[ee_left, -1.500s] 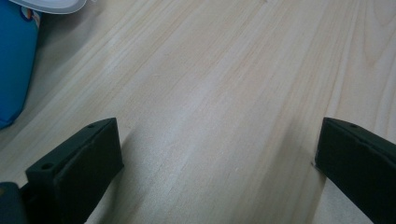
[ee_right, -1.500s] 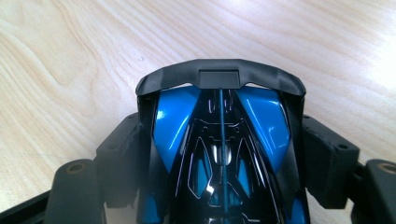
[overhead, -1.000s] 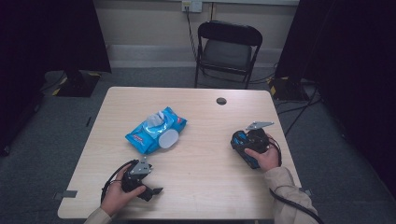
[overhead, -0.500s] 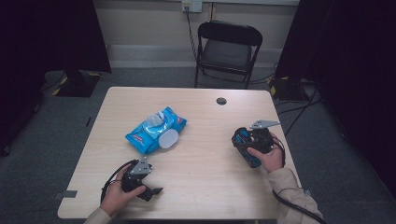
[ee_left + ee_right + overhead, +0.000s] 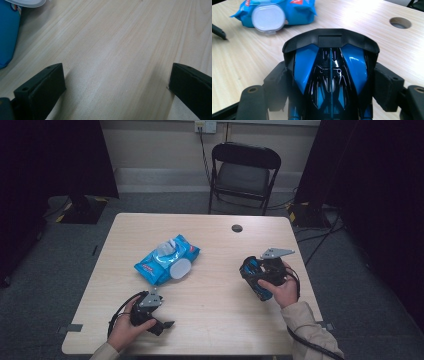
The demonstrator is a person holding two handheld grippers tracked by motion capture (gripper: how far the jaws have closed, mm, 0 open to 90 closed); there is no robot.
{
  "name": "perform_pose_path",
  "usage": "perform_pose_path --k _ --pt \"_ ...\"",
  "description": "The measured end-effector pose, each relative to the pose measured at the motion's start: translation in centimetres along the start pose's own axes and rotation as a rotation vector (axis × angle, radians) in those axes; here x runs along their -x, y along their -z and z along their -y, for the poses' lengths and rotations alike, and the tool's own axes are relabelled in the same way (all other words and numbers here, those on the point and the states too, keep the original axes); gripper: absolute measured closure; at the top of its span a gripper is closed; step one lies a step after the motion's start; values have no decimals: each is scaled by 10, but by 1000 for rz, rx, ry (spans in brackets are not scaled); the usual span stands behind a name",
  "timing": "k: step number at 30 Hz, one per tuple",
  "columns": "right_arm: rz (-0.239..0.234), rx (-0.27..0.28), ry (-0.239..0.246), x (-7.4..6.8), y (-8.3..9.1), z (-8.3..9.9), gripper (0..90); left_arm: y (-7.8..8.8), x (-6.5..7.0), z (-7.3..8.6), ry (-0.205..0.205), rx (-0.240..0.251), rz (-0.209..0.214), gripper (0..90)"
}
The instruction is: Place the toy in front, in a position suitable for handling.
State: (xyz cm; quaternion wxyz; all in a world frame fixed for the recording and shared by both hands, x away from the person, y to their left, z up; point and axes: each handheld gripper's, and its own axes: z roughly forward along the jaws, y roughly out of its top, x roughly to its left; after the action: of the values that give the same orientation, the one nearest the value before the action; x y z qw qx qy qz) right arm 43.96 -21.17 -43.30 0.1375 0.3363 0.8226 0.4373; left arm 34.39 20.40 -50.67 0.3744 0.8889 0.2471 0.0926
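1. High view: nearest the camera, the left hand-held gripper (image 5: 167,324) lies low on the near left part of the bench (image 5: 220,335), on the near side of the wipes pack (image 5: 167,259) and apart from it.
2. Left gripper view: its two black jaws stand wide apart with bare wood between them, so it is open and holds nothing; a blue edge of the wipes pack (image 5: 8,32) and part of its white lid (image 5: 27,2) show at the upper left, beyond the left jaw.
3. The right hand-held gripper (image 5: 250,272) is to the right of the wipes pack, well apart from it, in a hand with a beige sleeve (image 5: 310,330).
4. Right gripper view: this hand-held gripper is clamped on a blue and black toy car (image 5: 330,77), one pad pressed against each flank, the dark tail end pointing away from the camera.
5. In the high view the toy car (image 5: 255,275) sits over the right half of the bench, to the right of the wipes pack; whether it touches the wood I cannot tell.
6. The wipes pack lies flat near the middle of the bench, its round white lid (image 5: 180,269) facing up.
7. Farther off, right of and beyond the wipes pack, a round cable hole (image 5: 237,228) sits near the far edge.
8. Beyond the bench stands a black folding chair (image 5: 245,172).
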Motion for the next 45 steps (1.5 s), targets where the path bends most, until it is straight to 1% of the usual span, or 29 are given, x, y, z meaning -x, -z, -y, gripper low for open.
perform_pose_path --k 3,5,6,9,10,14,17,20,21,23,24,25,27,28,30,33,34,39,41,42,45 --pt "-14 -4 4 -9 -5 -2 256 0 0 0 -1 -1 0 0" --pt "-29 -13 8 -15 -12 -3 256 0 0 0 -1 -1 0 0" --pt "-27 -18 14 -19 -16 -2 256 0 0 0 -1 -1 1 0" --pt "-41 -27 16 -26 -28 -2 256 0 0 0 -2 0 2 0" --pt "-54 -37 22 -29 -34 -1 256 0 0 0 -3 0 2 0" --pt "-63 -73 44 -40 -51 -1 256 0 0 0 -3 0 3 0" --pt "-71 -100 58 -44 -62 2 256 0 0 0 -3 0 3 0" --pt "-77 -112 68 -47 -68 3 255 0 0 0 -4 0 3 0" --pt "-73 -116 69 -47 -69 4 255 0 0 0 -4 0 3 0" --pt "-82 -120 75 -48 -71 5 255 0 -1 0 -4 0 4 0" --pt "-78 -122 78 -48 -72 5 255 0 -1 0 -4 0 4 0" --pt "-84 -131 88 -49 -74 5 255 0 -1 0 -4 0 4 0" --pt "-81 -138 98 -51 -76 6 255 0 0 0 -4 0 4 0" --pt "-89 -146 101 -51 -77 7 255 0 -1 0 -5 0 4 0" --pt "-86 -154 100 -53 -80 10 254 0 -1 0 -4 0 4 0" --pt "-93 -158 98 -53 -81 14 254 0 -1 0 -5 0 4 0" --pt "-103 -163 102 -53 -82 15 254 0 0 0 -4 0 4 0" --pt "-112 -187 136 -56 -84 20 254 0 -1 0 -4 0 4 0" --pt "-116 -196 136 -55 -83 21 253 0 -1 0 -4 1 4 0" --pt "-117 -193 128 -54 -83 22 253 0 -1 0 -5 0 4 0" --pt "-122 -195 130 -52 -83 25 253 0 -1 0 -4 1 4 0"
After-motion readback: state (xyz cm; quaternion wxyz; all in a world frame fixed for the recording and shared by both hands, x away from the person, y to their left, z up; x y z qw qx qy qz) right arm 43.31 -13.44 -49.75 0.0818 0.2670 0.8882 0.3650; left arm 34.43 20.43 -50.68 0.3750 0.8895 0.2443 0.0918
